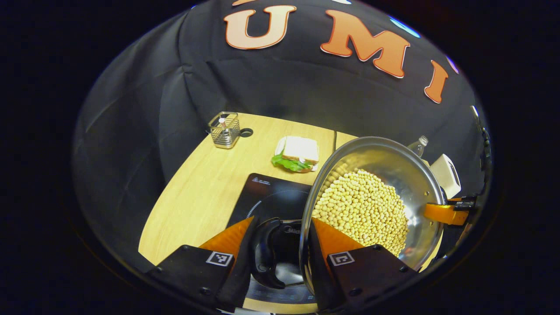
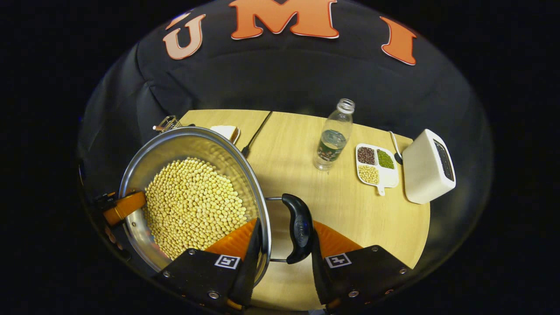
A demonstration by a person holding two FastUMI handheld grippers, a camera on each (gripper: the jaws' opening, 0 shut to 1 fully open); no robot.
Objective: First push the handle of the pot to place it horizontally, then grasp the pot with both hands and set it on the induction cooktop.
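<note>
A steel pot [image 1: 393, 170] full of yellow soybeans [image 1: 361, 210] hangs between both grippers. My left gripper [image 1: 282, 240] is shut across one black side handle [image 1: 267, 251], with one finger outside the handle and the other inside the pot wall. My right gripper [image 2: 284, 240] holds the opposite handle [image 2: 299, 229] the same way, one finger among the soybeans [image 2: 192, 205] in the pot [image 2: 183, 142]. The black induction cooktop [image 1: 271, 197] lies under the pot's left side. Whether the pot touches it I cannot tell.
On the wooden table [image 1: 197, 197] a wire basket [image 1: 224, 129] and a sandwich [image 1: 297, 153] sit behind the cooktop. To the pot's right stand a water bottle [image 2: 333, 135], a divided dish of beans [image 2: 376, 168] and a white box appliance [image 2: 428, 166].
</note>
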